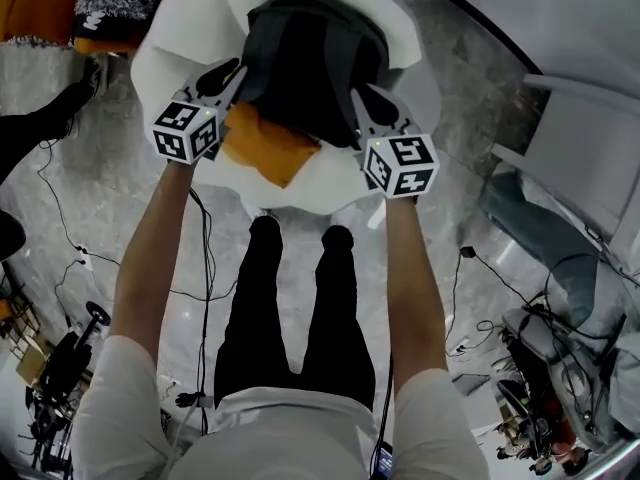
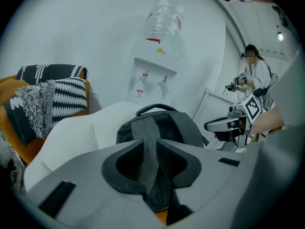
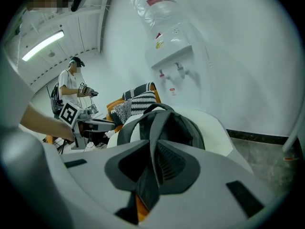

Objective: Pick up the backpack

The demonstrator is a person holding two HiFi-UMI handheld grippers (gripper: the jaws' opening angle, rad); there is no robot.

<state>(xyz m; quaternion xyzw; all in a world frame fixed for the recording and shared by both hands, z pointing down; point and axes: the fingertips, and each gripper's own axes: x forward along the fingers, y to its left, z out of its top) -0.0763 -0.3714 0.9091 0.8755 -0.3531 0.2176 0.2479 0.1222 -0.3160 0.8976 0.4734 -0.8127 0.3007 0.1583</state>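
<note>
A dark grey backpack (image 1: 310, 58) sits on a white armchair (image 1: 175, 43), above an orange cushion (image 1: 265, 143). My left gripper (image 1: 235, 76) reaches its left side and my right gripper (image 1: 360, 103) its right side. In the left gripper view a shoulder strap (image 2: 145, 142) of the backpack (image 2: 167, 125) runs loosely between the jaws of the left gripper (image 2: 147, 162), which stand slightly apart. In the right gripper view the right gripper (image 3: 155, 165) pinches the other strap (image 3: 155, 137) edge-on, below the backpack (image 3: 178, 128).
A water dispenser (image 2: 155, 73) stands against the white wall behind the armchair. Black-and-white striped cushions (image 2: 64, 92) lie on an orange seat to its left. Another person (image 2: 255, 73) stands further off. Cables (image 1: 200, 268) cross the floor, and a grey chair (image 1: 575, 148) is at the right.
</note>
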